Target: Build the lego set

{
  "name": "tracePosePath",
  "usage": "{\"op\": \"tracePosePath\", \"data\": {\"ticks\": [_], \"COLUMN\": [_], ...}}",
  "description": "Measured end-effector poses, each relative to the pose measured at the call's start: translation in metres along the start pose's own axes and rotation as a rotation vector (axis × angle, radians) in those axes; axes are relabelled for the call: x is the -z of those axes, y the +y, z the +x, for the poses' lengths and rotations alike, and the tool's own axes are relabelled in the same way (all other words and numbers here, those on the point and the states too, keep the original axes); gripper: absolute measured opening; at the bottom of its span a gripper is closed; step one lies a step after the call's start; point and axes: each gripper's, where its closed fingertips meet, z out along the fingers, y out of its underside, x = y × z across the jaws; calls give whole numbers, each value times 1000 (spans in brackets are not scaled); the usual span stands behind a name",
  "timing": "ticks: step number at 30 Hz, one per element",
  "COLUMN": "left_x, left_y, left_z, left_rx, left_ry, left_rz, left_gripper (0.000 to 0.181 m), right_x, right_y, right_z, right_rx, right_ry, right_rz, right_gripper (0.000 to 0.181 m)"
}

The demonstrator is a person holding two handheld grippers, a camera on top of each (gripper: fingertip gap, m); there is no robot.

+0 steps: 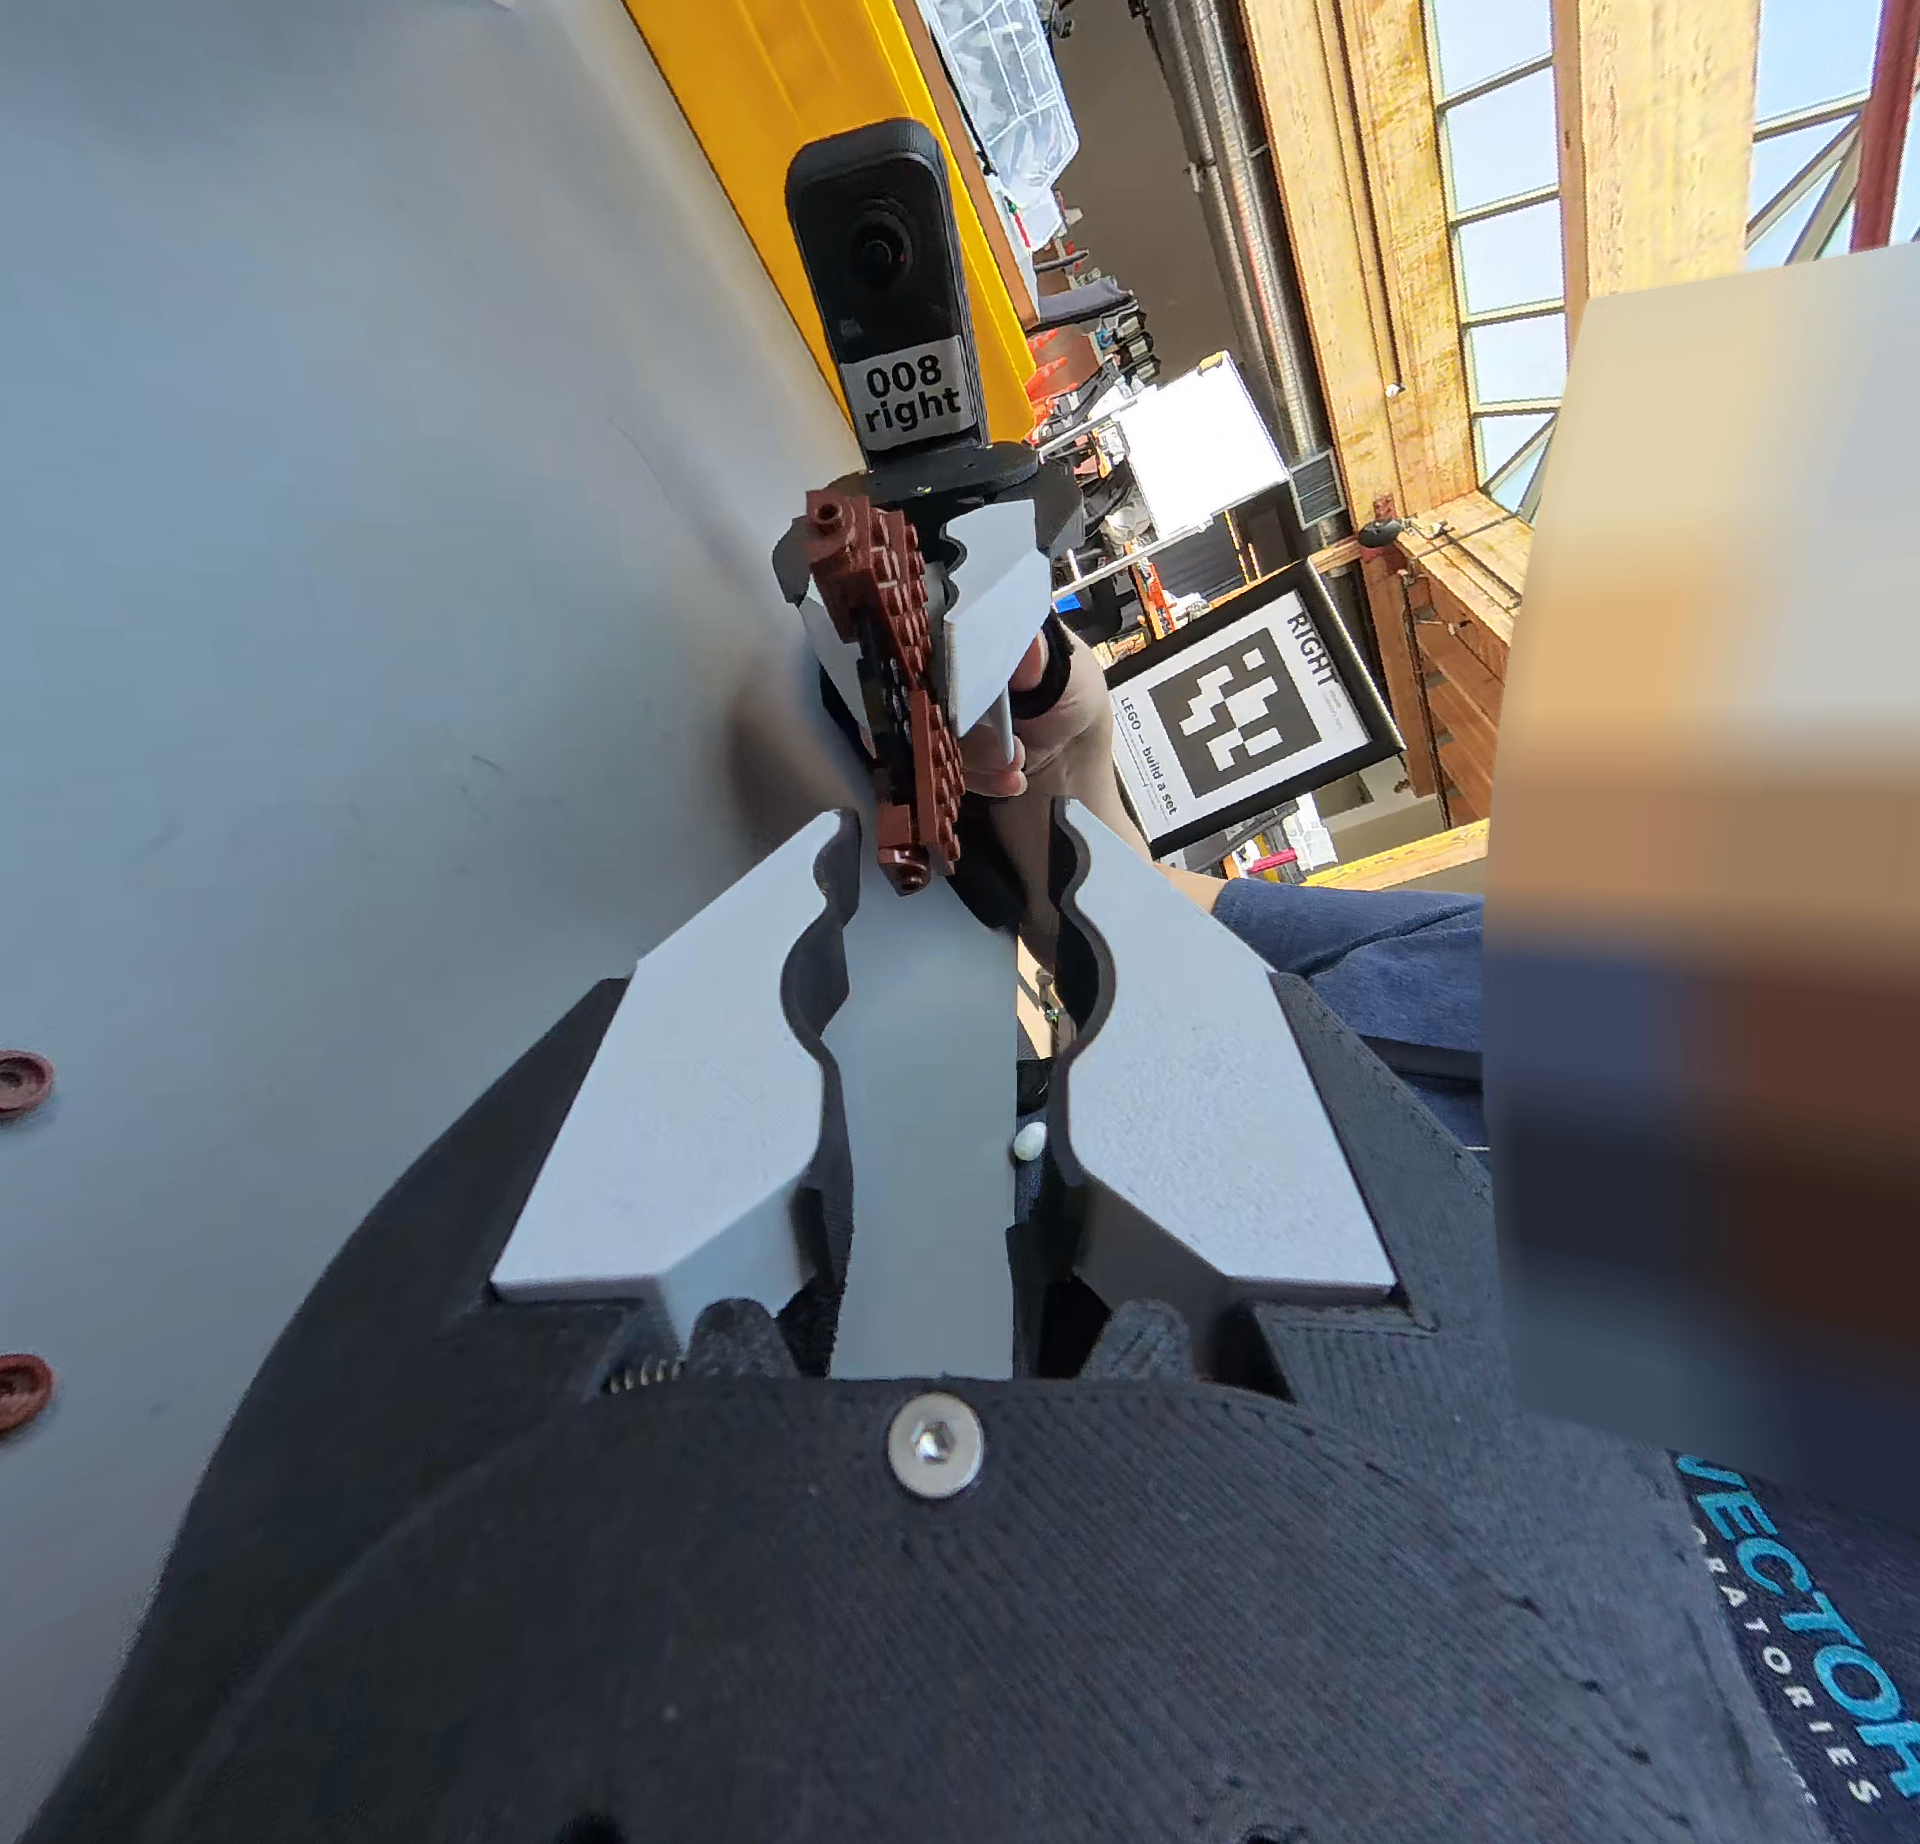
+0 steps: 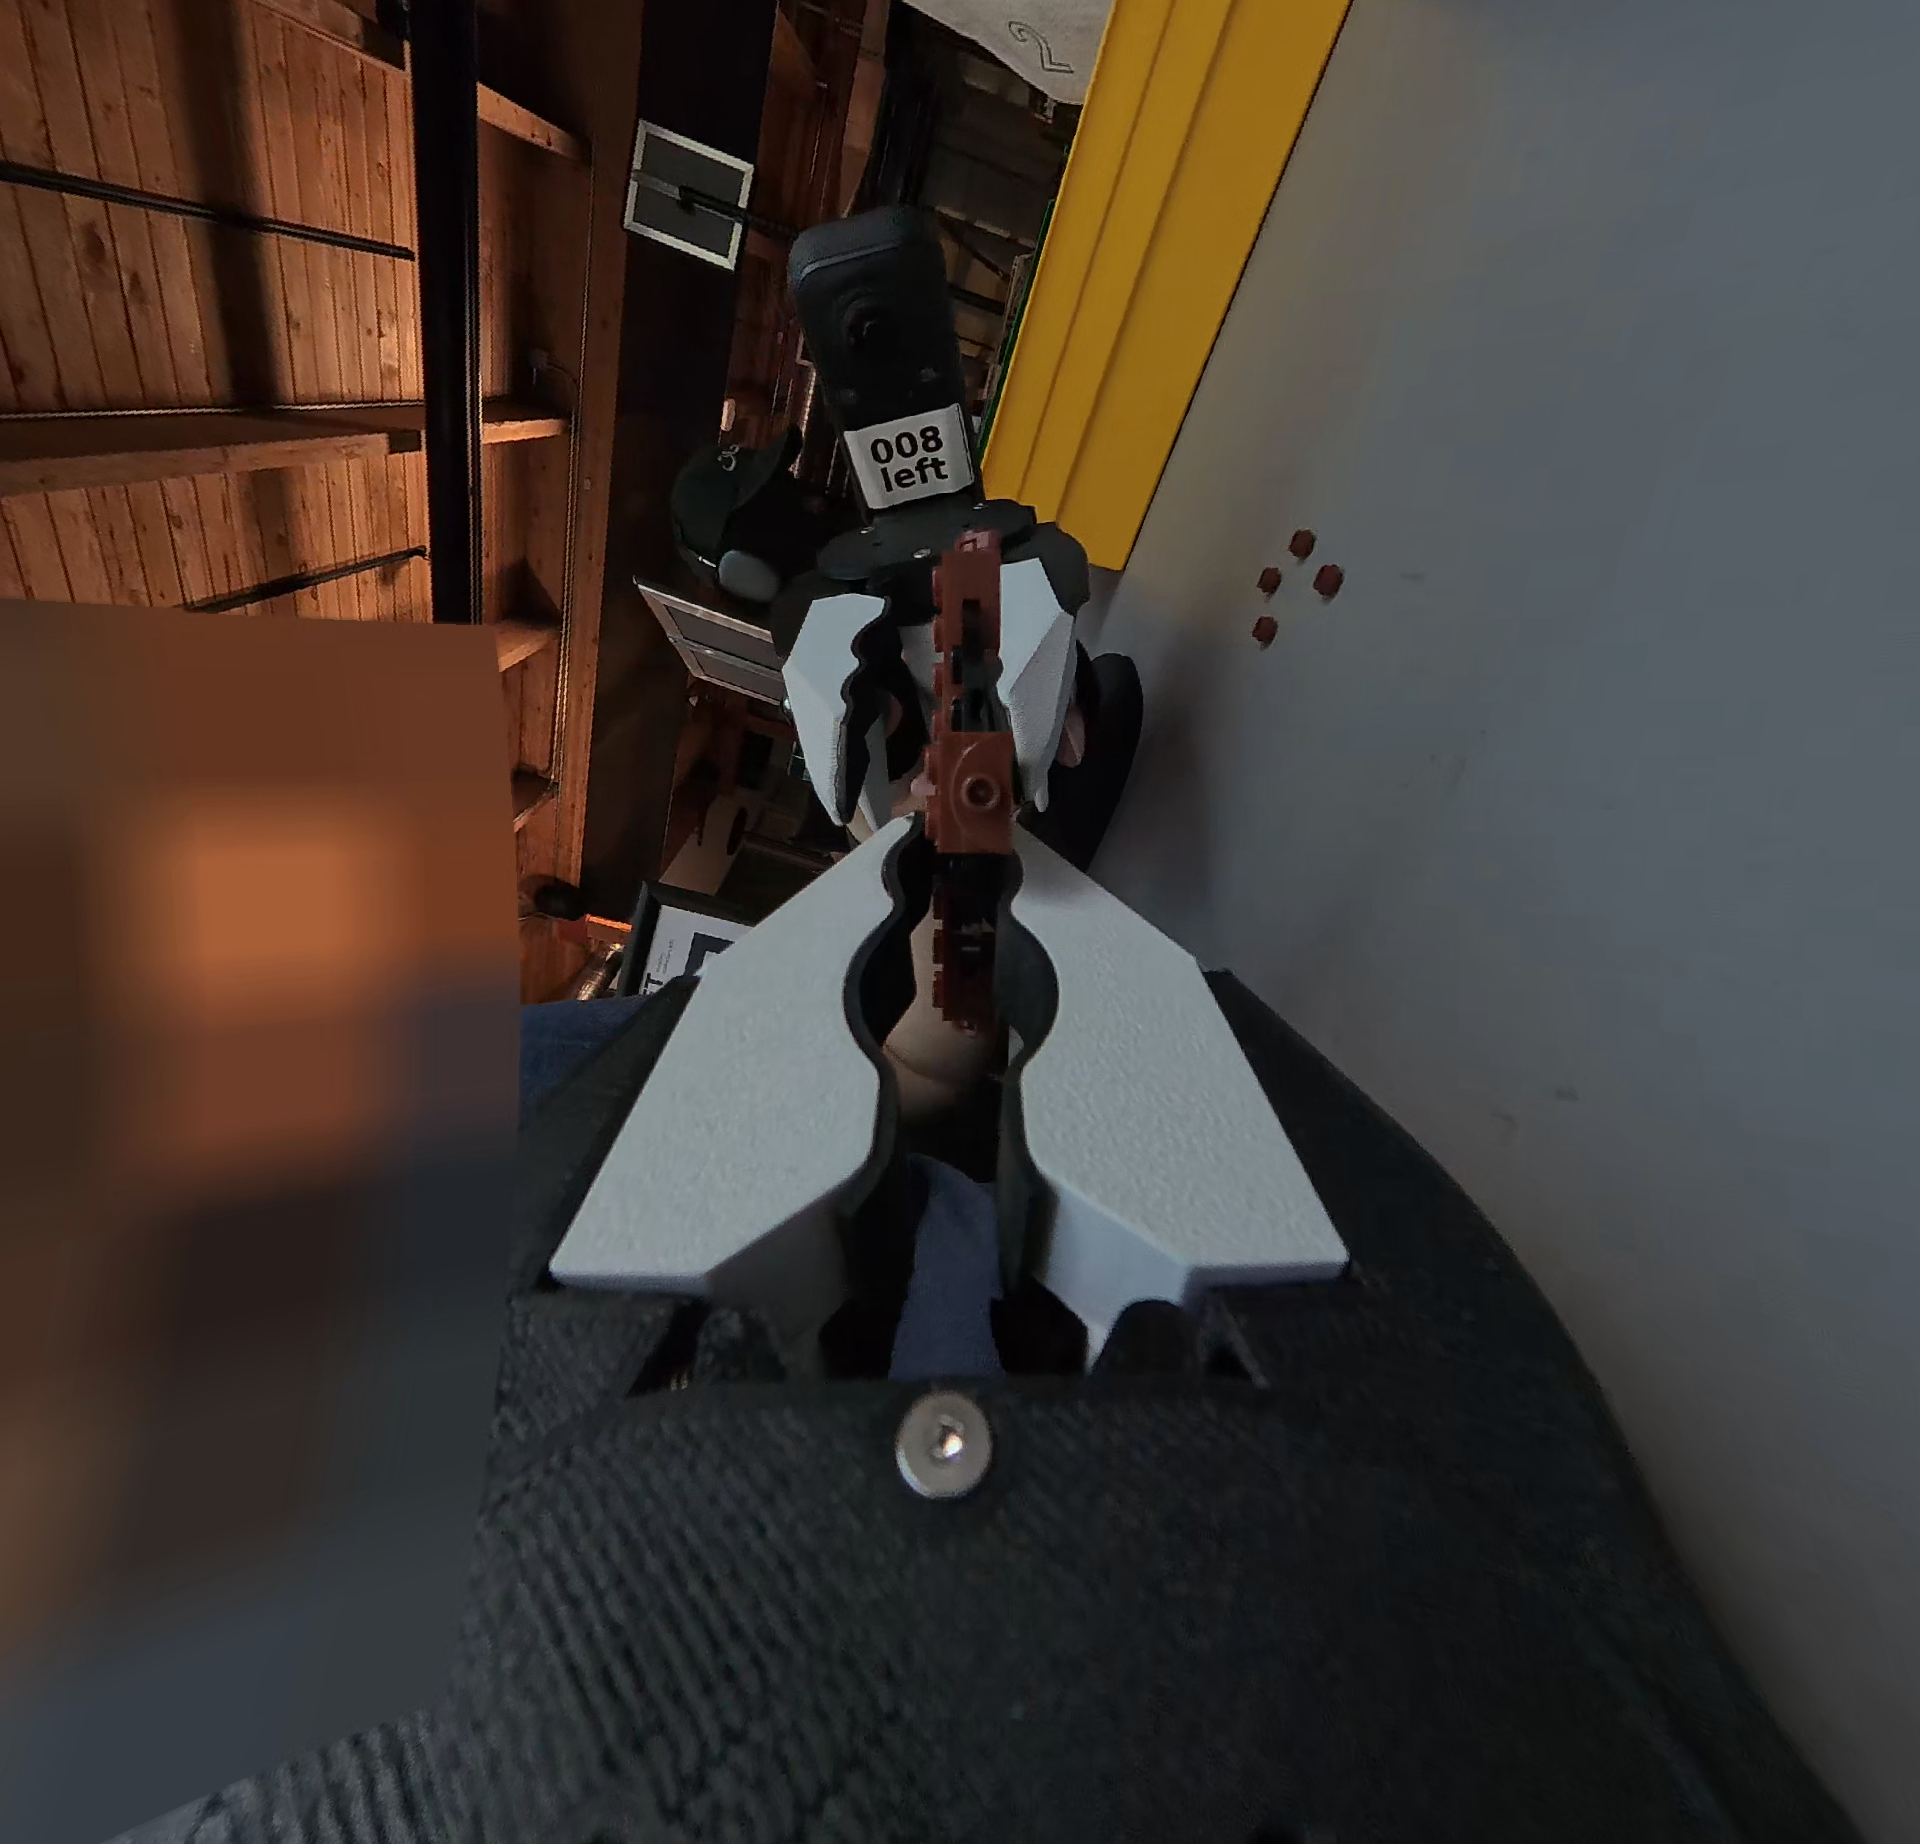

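Holding the brown lego assembly up off the white table right now, pinched edge-on in my right gripper, whose fingers are closed onto it. My left gripper faces it head-on with its jaws parted and nothing between them; the build's lower tip sits just at the opening. Loose brown round pieces lie on the table near the yellow bin, well apart from both grippers.
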Motion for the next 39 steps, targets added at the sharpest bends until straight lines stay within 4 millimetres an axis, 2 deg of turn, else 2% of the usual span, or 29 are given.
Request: {"op": "tracePosePath", "data": {"ticks": [4,6,10,14,17,19,22,26,27,28,31,36,39], "left_x": [-4,-5,-4,-3,-2,-2,-5,-10,-12,-13,-15,-15,-16], "left_y": [3,4,5,3,1,-1,-3,-1,0,1,2,5,9], "left_z": [-3,-3,-3,7,14,16,25,34,35,38,49,55,61], "left_rx": [-5,-14,-50,-167,-351,-462,-517,-630,-666,-699,-723,-818,-880], "left_ry": [-6,-2,-10,-13,-85,-152,-160,-171,-185,-192,-159,-194,-200], "left_rz": [-24,-29,-30,-19,-17,-19,8,17,11,9,22,17,15], "left_gripper": [30,14,11,11,11,11,11,11,11,11,11,11,11], "right_x": [0,0,-1,-3,-5,-7,-7,-8,-9,-8,-7,-7,-6], "right_y": [0,0,0,-1,0,0,-3,0,2,4,8,14,20], "right_z": [-2,-3,-5,-20,-34,-40,-52,-59,-59,-63,-74,-80,-86], "right_rx": [4,11,60,253,454,532,602,666,682,707,778,833,942], "right_ry": [-9,-13,-10,-33,-38,-31,-67,-78,-69,-84,-126,-143,-138], "right_rz": [1,0,-5,-4,4,18,63,73,61,58,60,35,25], "right_gripper": [6,6,6,8,24,28,27,20,10,9,10,8,9]}}
